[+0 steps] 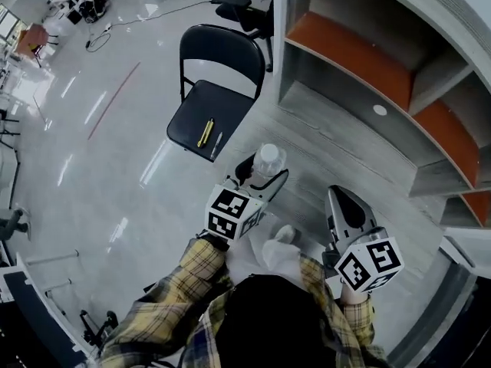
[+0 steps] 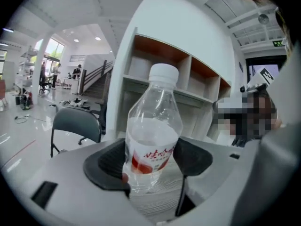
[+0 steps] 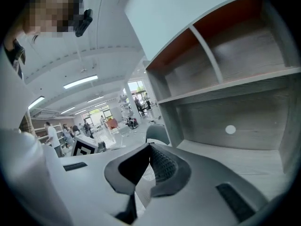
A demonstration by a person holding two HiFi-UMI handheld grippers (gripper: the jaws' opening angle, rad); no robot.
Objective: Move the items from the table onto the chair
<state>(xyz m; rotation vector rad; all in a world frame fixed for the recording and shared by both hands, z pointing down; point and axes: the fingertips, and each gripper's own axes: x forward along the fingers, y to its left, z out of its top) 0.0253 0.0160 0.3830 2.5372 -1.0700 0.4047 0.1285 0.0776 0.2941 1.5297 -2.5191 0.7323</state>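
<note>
**Bottle gripped, chair next**

The chair (image 1: 188,121) stands ahead and to the left of the left gripper (image 2: 150,161), with two pens (image 1: 205,132) lying on its seat. That gripper's fingers (image 2: 108,166) clamp the upright bottle (image 2: 153,140) at its label, over the desk (image 1: 322,144). Carry it level, set it on bare seat clear of the pens, and let go only once it stands. The right gripper (image 3: 149,166) is closed on nothing.

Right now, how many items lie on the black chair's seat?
2: a yellow pen mid-seat on the chair, and a pale slim pen just beside it. Nothing looks hidden.
</note>
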